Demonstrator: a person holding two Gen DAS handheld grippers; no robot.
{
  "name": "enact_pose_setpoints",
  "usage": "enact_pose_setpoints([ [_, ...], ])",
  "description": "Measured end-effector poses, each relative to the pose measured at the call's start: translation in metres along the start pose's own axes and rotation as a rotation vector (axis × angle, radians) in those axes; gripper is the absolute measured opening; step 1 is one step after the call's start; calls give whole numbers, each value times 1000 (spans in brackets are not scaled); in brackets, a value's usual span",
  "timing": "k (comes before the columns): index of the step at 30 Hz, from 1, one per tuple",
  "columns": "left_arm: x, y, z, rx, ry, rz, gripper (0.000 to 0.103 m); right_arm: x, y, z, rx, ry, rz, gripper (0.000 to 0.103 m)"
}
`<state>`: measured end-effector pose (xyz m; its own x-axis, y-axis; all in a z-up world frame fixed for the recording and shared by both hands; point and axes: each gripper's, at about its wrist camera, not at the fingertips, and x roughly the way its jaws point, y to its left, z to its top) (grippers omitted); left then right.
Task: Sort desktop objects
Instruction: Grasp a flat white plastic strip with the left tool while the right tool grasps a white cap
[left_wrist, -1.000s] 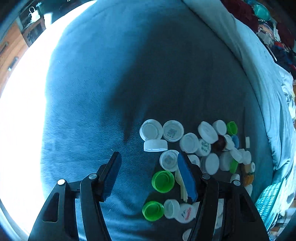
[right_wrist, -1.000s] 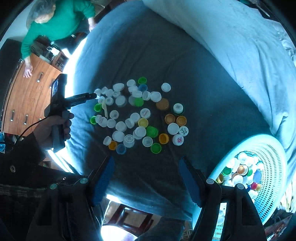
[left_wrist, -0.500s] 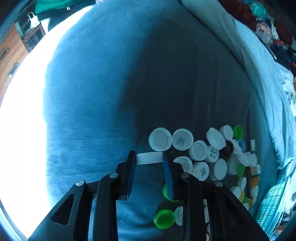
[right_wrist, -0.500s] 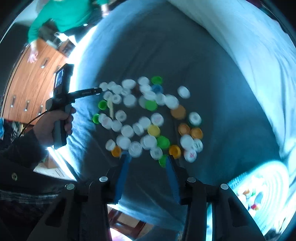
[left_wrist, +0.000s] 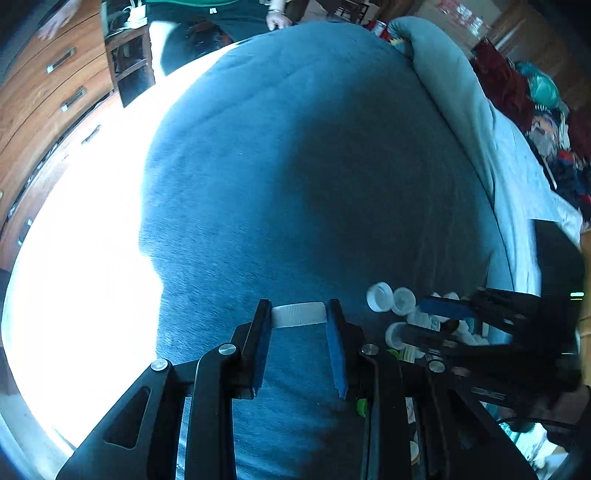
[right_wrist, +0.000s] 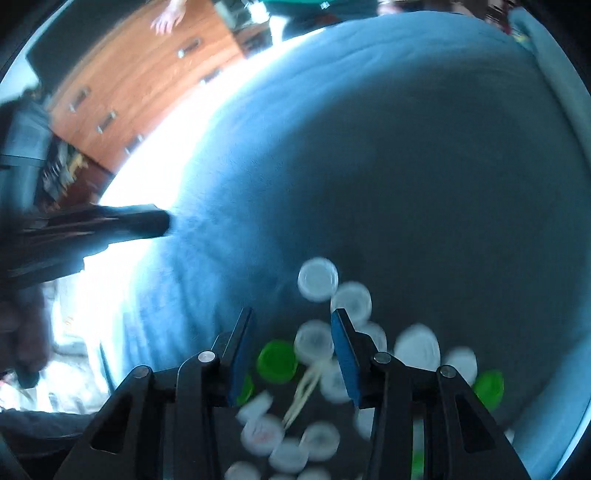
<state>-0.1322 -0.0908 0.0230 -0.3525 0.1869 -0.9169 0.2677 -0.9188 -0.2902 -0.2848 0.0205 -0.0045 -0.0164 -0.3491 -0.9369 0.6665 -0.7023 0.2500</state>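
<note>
White cap (left_wrist: 298, 314) pinched edge-on between the blue pads of the left tool (left_wrist: 298, 314), both fingers closed onto its ribbed rim, held just above the blue bedspread (left_wrist: 295, 166) at 6 o'clock in the left view. Over at 3 o'clock, the right tool (left_wrist: 439, 317) reaches in sideways among a cluster of white caps (left_wrist: 391, 297). From the right wrist camera, heavily blurred, the right tool (right_wrist: 291, 343) stands partly open with nothing gripped, poised above a scatter of caps: a white cap (right_wrist: 314, 341) and a green cap (right_wrist: 277, 360) sit in the gap between its fingers, a pale stick (right_wrist: 304, 387) lies below them, another green cap (right_wrist: 489, 386) at 4 o'clock. Wooden drawers (right_wrist: 140, 77) show at 11 o'clock.
</note>
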Motion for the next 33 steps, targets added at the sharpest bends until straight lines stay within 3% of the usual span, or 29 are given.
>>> enact_pose_setpoints([
  [8,4,18,9,-51,-8,-22,25,39,-4,17,-65,58,-69,46],
  [12,5,17,10,-53,-2,-34,25,37,-14,17,-37,66,-69,29],
  [13,5,16,9,-53,-1,-37,25,34,-17,16,-28,62,-64,15],
  [15,3,12,9,-48,-1,-39,25,23,-25,14,20,37,-21,12],
  [20,-13,-2,15,-12,-15,-44,25,-31,-23,9,65,-59,-13,12],
  [26,-59,-36,26,59,-71,-45,25,-123,-7,-7,125,-189,-33,12],
  [33,-125,-98,33,167,-123,-73,25,-241,10,-54,195,-345,-52,12],
])
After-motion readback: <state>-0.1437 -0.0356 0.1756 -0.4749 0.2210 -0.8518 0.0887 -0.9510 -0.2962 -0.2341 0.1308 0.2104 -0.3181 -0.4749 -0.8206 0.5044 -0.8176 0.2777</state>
